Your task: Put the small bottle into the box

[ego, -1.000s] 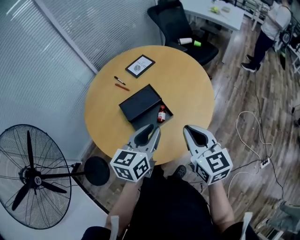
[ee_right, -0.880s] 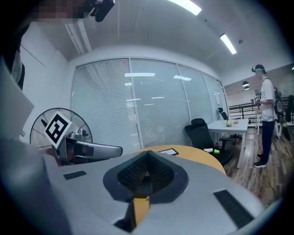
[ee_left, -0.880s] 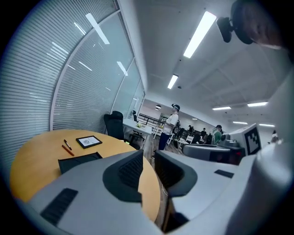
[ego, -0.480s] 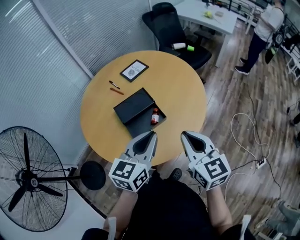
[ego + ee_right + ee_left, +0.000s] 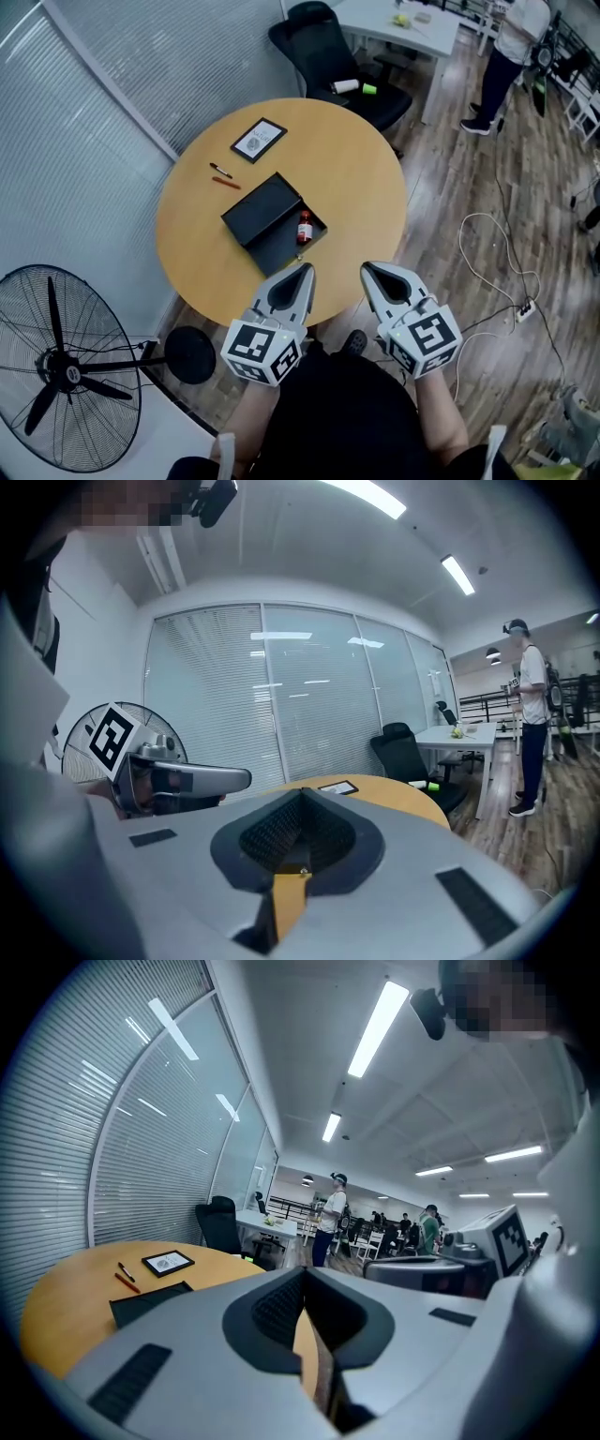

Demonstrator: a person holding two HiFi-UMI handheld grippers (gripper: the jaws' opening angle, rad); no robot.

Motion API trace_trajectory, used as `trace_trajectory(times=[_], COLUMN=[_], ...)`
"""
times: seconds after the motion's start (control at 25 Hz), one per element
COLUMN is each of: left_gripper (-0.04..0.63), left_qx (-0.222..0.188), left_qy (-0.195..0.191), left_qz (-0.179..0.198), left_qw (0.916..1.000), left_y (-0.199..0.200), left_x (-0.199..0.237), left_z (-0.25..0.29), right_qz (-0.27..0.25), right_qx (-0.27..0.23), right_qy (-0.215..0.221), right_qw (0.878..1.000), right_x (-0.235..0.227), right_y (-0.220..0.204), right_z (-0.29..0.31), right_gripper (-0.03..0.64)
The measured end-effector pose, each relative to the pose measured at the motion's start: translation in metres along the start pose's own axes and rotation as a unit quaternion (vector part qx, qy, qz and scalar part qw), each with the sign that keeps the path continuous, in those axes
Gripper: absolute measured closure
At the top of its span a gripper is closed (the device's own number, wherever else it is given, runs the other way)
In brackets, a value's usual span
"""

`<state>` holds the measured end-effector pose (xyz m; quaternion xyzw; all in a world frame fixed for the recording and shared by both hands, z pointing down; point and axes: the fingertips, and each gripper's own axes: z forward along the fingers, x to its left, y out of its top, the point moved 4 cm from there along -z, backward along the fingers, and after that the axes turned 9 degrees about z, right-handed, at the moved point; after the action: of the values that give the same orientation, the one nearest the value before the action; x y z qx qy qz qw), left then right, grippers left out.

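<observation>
My left gripper (image 5: 303, 272) and right gripper (image 5: 368, 272) hang side by side at the near edge of the table (image 5: 361, 187), at 6 o'clock, both clenched shut on nothing. The round, smooth wooden top ahead is mostly bare. The small bottle (image 5: 305, 228), reddish, sits inside the black rectangular box (image 5: 279, 251), by its 3 o'clock side. The flat lid (image 5: 261, 208) overlaps the box at 10 o'clock.

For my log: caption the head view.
Small bottle in open black box on round table; left gripper and right gripper shut, empty.
</observation>
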<state>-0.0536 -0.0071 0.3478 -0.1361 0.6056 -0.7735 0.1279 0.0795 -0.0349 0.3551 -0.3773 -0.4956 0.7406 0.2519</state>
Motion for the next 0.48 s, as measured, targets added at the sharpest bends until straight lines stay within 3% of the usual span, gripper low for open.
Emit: trace_trajectory(times=[0.48], left_gripper=[0.597], left_qx=[-0.002], left_qy=[-0.013], left_qz=[0.015], left_qw=[0.9998], left_y=[0.0034], left_x=[-0.0081], left_z=[-0.0012], right_qz=[-0.004], right_qx=[-0.008], right_qy=[-0.007], right_qw=[1.0], right_x=[0.0032], right_y=[0.0029], right_z=[-0.0062], right_gripper=[0.606])
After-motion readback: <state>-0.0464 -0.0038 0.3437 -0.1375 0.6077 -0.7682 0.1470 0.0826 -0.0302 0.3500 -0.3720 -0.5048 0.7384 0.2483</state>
